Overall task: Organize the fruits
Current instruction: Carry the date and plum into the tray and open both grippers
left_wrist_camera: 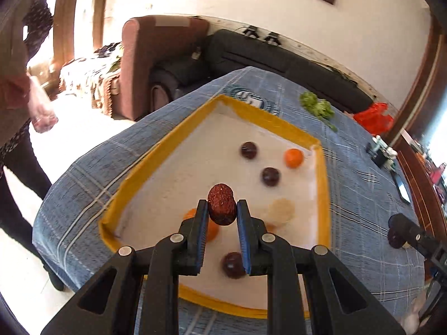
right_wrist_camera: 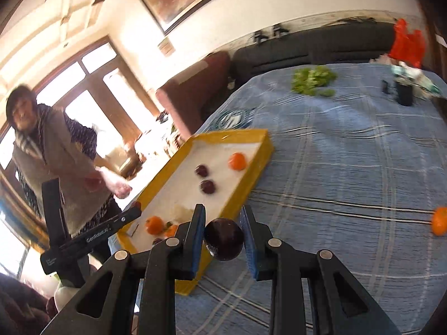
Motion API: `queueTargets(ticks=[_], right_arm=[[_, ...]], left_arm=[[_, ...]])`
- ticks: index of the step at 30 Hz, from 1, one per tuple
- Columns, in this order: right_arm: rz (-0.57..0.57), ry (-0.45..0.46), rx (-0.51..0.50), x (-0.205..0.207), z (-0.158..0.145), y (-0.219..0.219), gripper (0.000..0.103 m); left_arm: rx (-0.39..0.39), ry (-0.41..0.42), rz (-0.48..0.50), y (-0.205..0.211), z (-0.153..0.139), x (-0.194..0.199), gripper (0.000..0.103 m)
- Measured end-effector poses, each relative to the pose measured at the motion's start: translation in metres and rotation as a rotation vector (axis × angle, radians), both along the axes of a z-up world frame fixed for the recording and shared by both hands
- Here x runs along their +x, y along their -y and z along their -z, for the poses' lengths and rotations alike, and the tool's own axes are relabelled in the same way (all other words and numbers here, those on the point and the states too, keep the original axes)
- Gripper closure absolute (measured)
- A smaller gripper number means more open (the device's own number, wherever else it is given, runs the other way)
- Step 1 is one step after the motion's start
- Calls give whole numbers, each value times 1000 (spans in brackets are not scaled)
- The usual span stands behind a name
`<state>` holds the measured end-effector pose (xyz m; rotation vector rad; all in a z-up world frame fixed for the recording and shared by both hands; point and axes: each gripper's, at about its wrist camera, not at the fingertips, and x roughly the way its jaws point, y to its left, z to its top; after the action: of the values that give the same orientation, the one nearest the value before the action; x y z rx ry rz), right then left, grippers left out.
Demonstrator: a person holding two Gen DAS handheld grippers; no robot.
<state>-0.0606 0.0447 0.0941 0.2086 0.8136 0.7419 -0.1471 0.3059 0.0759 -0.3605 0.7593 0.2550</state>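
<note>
**Entry: 2 fruits in hand, tray ahead**

Item 1. My left gripper (left_wrist_camera: 222, 209) is clamped on a red date (left_wrist_camera: 220, 204), a wrinkled oblong fruit. Its long axis stands roughly upright between the pads, top end proud of the fingertips. It hangs directly over the yellow-rimmed tray (left_wrist_camera: 324, 173), above the near half of the white floor.

Item 2. My right gripper (right_wrist_camera: 222, 227) is closed on a dark plum (right_wrist_camera: 223, 238), round, no long axis to mind. It hangs above the blue checked cloth of the bench (right_wrist_camera: 349, 167), just outside the tray's near corner; the tray (right_wrist_camera: 264, 150) lies ahead and to the left of it.

Tray contents, left wrist view: 3 dark plums, an orange (left_wrist_camera: 293, 157) in the far corner, a second orange partly hidden behind my left finger, and 1 pale round piece (left_wrist_camera: 280, 209) that I cannot identify.

Loose stock: 1 orange (right_wrist_camera: 440, 220) on the cloth, far right, well apart from the tray.

Judgement: the left gripper is the nearer to a drop; its date needs only lowering. The right must cross the yellow rim leftward first.

Also present: a person (right_wrist_camera: 56, 150) standing beyond the tray.
</note>
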Motion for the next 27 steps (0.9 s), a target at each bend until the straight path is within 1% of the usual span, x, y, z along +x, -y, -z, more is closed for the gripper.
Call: queueTargets(ticks=[2,5,8,11,16,18,20,23,25,27], right_arm=[[-48,-8,-38,-1,9,-30,74],[-100,-10,-92,-6,21,-63,74],[-126,4,-154,-11,34,-85,74],[-135,5,-201,-13,46,-97,74],[-154,-5,-224,-11,58,-108,74],[-148,4,-232,-8,55,-110,74],[-130,18,-267,-1,53,-117,74],[-115,34,-298,15,45,-134,74],[-96,61,-303,32,35,-145,74],[-68,65,-279,44,24,-141,74]], left_arm=[[-14,-13,-14,-9,7,-2,83],[-21,-33,-22,-16,16,-1,83],[-17,-49,-25,-19,22,-1,83],[-10,-58,-21,-19,26,1,83],[1,-54,-25,-19,25,3,83],[7,-52,-28,-20,24,4,83],[21,-51,-33,-20,24,2,83],[25,-44,-32,-19,21,1,83],[18,-41,-31,-21,19,0,83],[14,-37,-30,-22,18,-3,83]])
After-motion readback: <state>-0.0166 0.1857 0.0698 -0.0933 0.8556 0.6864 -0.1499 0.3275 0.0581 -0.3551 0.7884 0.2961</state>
